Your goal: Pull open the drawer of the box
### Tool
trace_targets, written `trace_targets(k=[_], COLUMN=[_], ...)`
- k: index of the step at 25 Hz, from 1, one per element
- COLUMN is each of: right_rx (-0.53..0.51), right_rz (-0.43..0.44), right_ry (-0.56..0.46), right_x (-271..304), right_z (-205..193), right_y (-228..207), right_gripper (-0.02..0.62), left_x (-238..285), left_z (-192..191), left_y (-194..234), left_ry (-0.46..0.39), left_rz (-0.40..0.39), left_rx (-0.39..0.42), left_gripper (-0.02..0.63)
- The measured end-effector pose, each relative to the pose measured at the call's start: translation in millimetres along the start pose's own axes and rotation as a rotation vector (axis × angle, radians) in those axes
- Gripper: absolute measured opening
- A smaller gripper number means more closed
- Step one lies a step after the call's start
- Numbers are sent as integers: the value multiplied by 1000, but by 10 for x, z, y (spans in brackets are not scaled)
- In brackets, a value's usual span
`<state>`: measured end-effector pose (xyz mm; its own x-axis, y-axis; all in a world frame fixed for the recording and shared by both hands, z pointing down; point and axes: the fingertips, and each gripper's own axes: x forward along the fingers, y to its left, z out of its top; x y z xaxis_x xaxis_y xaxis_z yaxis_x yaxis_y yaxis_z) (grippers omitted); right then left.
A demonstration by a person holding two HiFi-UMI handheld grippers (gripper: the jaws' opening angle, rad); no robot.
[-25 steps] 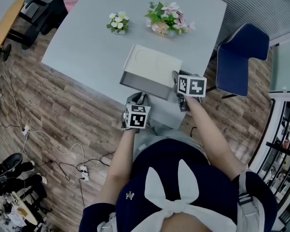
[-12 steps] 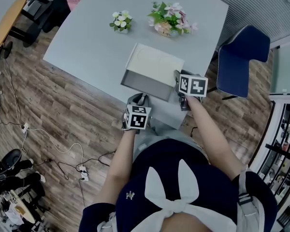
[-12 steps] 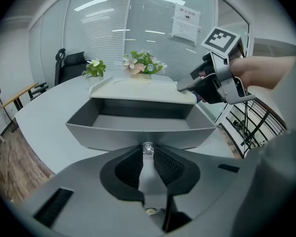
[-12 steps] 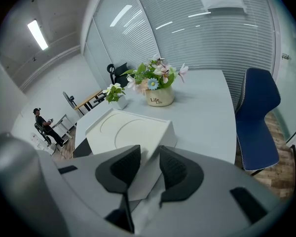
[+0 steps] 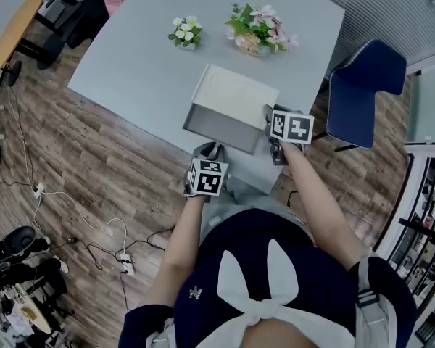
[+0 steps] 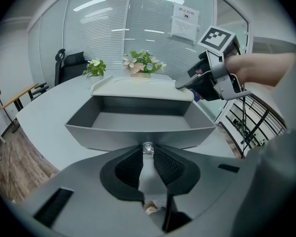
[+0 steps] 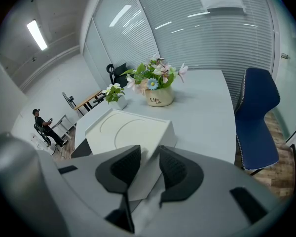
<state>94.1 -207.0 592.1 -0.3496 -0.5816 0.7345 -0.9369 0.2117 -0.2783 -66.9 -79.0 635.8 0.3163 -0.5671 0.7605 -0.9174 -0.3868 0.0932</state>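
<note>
Okay, grey table (image 5: 145,56) carries a white box (image 5: 235,91) near its front edge, with the grey drawer (image 6: 138,120) standing well out toward the person. On the box's right corner the right gripper (image 7: 147,164) is clamped tight. At the drawer front the left gripper (image 6: 147,157) pinches the small knob (image 6: 147,147).

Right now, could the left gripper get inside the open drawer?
Probably not yet: the left gripper is shut on the knob of the drawer, so it must let go first. Otherwise the way looks free: the drawer stands open, uncovered.
</note>
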Motion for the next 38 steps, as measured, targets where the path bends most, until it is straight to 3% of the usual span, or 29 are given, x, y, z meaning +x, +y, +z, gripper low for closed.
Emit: trace_targets(k=[38], right_rx=[2], right_rz=[7], right_ry=[-11], right_x=[12], right_z=[6], right_y=[-4], right_gripper=[127], left_x=[-219], left_z=[-217], left_y=[-23], left_ry=[9], left_rz=[-3], left_rx=[22], left_gripper=[80])
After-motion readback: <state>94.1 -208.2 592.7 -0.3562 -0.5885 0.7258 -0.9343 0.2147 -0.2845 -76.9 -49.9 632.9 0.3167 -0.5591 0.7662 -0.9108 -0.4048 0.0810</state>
